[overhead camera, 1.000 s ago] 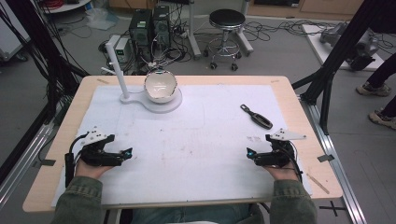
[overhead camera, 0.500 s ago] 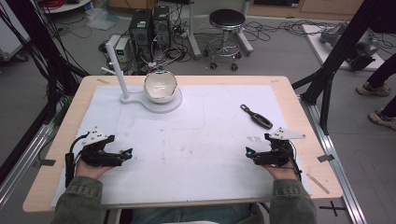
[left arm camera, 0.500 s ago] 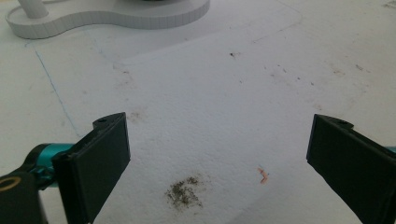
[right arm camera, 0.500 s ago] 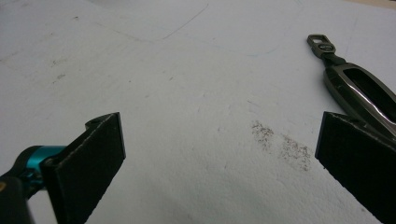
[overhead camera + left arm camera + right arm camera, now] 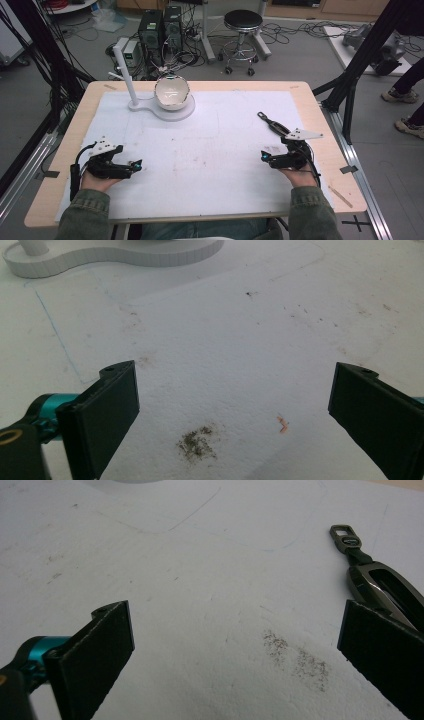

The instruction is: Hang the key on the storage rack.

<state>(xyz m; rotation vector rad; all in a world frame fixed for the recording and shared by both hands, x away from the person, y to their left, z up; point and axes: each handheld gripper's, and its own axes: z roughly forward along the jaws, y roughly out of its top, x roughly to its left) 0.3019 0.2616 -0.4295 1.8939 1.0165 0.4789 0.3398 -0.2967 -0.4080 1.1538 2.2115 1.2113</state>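
The dark metal key holder [image 5: 272,124] lies flat on the white mat [image 5: 220,150], on the right side of the table [image 5: 300,90], angled with its small ring end pointing away toward the far left. From the right gripper view, the key holder [image 5: 380,580] runs in from the upper right, its buckle end clear on the mat and its wider body passing behind the right-hand jaw.

Just beside it, on the near side, sits the right gripper [image 5: 265,158], held low over the mat in the person's right hand [image 5: 295,172]. Its jaws are spread wide, nothing between them but bare, speckled mat, as the right gripper [image 5: 235,645] view makes plain.

Across the table, well apart, the left gripper [image 5: 137,165] rests in the left hand [image 5: 97,177], pointing inward. In the left gripper [image 5: 232,410] view its jaws too stand wide apart, gripping nothing, with a dark smudge [image 5: 196,444] and a small orange fleck [image 5: 283,424] on the mat between them.

Farther back, left of centre, a white bowl [image 5: 172,93] sits tilted on a white base [image 5: 165,107] with an upright post [image 5: 125,75]. Beyond the table stand a stool [image 5: 242,35] and computer boxes [image 5: 160,27] among cables on the floor.
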